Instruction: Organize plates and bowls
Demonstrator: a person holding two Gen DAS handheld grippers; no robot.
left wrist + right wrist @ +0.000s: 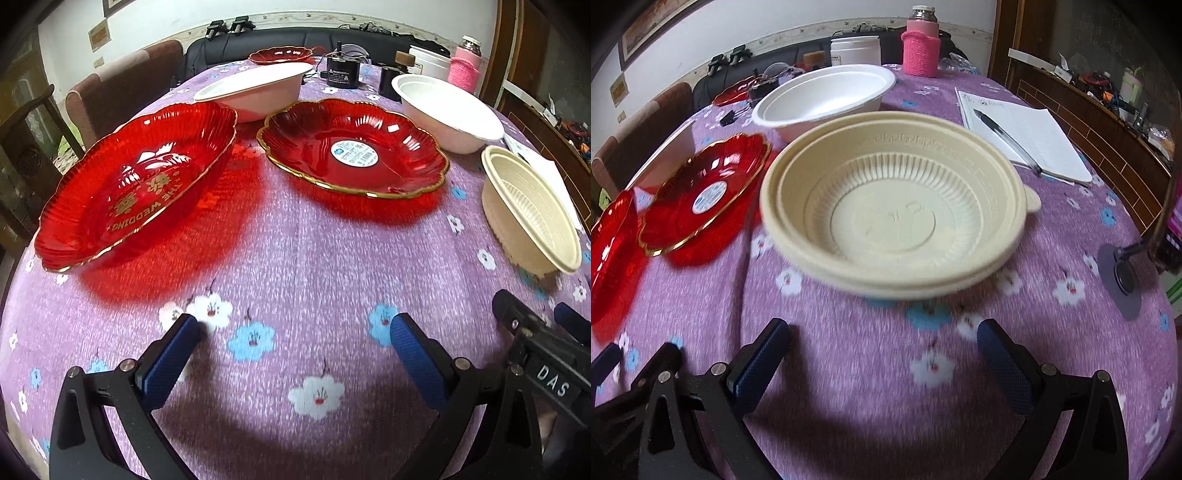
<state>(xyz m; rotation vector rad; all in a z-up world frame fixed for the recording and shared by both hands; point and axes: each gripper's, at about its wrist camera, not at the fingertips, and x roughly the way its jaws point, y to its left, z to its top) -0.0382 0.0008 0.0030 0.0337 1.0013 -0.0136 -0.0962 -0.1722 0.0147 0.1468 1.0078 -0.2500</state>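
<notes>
The big red wedding plate (pixel 133 184) sits near on the left, the cream bowl (pixel 894 210) on the right. Slide a finger under a rim gently, so nothing tips. The left claw (pixel 295 332) and right claw (pixel 882 336) gape wide, holding nothing.

Left gripper (pixel 295 326) sits low in the frame, jaws spread wide, empty. Right gripper (pixel 882 334) likewise, low centre, jaws wide, empty.
</notes>
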